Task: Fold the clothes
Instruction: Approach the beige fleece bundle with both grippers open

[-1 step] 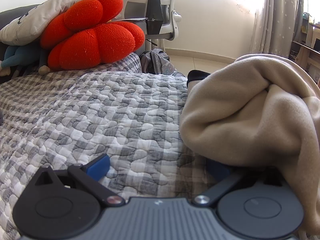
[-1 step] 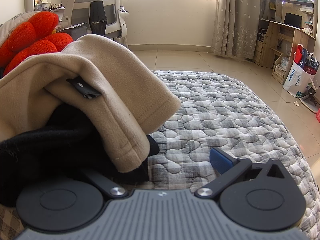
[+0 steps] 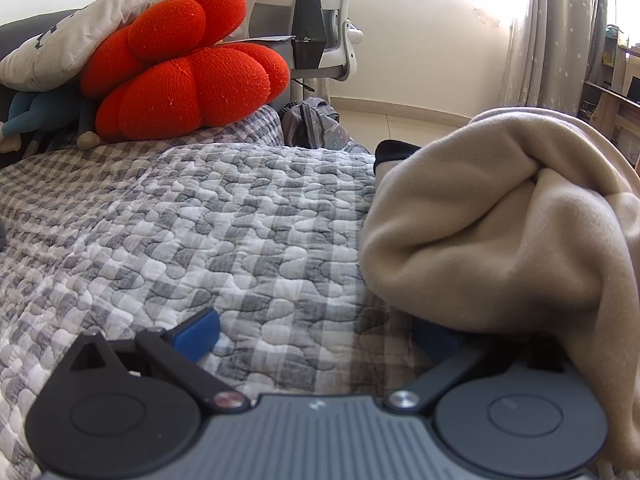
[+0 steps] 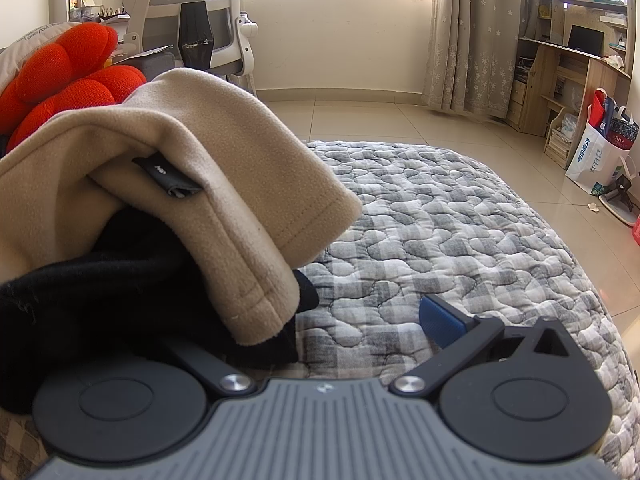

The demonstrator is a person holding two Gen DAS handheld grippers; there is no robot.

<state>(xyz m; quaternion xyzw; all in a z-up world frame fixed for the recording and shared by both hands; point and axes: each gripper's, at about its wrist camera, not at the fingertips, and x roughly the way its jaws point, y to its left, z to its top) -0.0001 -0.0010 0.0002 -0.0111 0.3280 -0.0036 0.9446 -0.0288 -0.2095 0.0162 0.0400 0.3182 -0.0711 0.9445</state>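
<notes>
A beige fleece garment point(image 3: 500, 220) lies bunched on the grey checked quilt point(image 3: 200, 220), to the right of my left gripper point(image 3: 316, 332). That gripper is open; its right blue pad is partly under the fleece. In the right wrist view the same fleece point(image 4: 180, 168) drapes over a black garment point(image 4: 120, 280) on the left. My right gripper point(image 4: 360, 316) is open; its right blue fingertip point(image 4: 440, 316) shows, and its left finger is hidden under the clothes.
A red knotted cushion point(image 3: 180, 76) and a grey pillow point(image 3: 72, 44) sit at the bed's far left. An office chair point(image 4: 200, 28) stands behind. A wooden desk point(image 4: 572, 80) and bags point(image 4: 600, 152) are on the right; tiled floor lies beyond the bed.
</notes>
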